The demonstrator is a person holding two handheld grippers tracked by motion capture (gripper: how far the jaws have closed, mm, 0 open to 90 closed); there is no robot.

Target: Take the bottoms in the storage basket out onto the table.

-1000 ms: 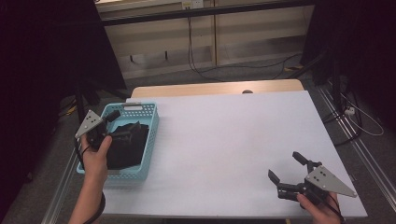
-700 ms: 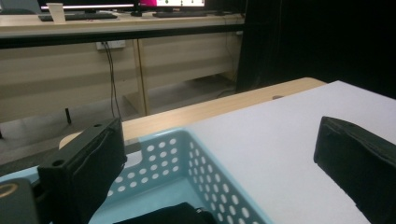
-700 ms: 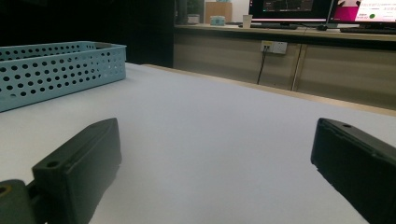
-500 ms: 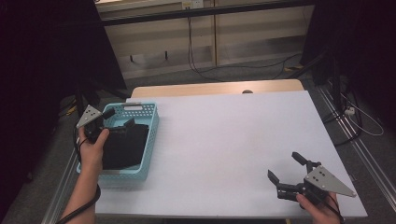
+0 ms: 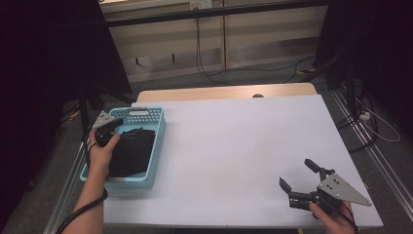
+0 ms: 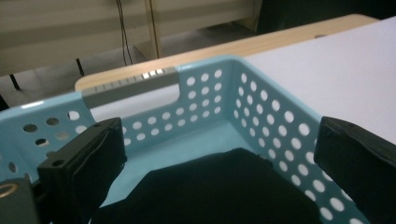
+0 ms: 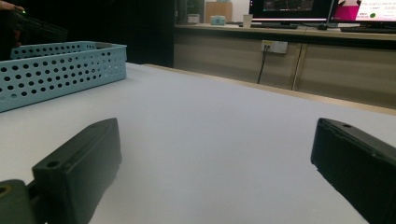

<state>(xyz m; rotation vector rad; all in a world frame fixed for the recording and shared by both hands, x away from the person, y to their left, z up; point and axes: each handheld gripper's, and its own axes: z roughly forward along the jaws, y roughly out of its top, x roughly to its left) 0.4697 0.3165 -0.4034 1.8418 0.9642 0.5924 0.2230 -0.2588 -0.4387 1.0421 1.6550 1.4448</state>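
The left claw (image 5: pixel 116 126) hangs over the near left part of a blue basket (image 5: pixel 155 146), held in the person's left hand (image 5: pixel 101 148). Its jaws stand wide apart and hold nothing. In the left gripper view the two black jaws frame a black cloth (image 6: pixel 219 189) that lies in the basket (image 6: pixel 261 116), with the cloth below and between them. Whether the jaws touch the cloth cannot be told. The cloth (image 5: pixel 129 151) covers most of the basket floor, leaving a bare strip at the far end. The basket has walls full of round holes and a grey handle slot in its far wall. It sits at the left edge of a white table (image 5: pixel 243 141), its long side running from near to far.

The right claw (image 5: pixel 298 181) is at the near right corner of the table, held low over the surface by the person's right hand (image 5: pixel 333 214). Its jaws are also wide apart and empty, pointing left. In the right gripper view the jaws open toward bare table (image 7: pixel 224 154), with the basket (image 7: pixel 56 70) far off at the left. The two claws are well apart.

Beyond the table's far edge a wooden strip (image 5: pixel 219 92) shows, then floor with cables.
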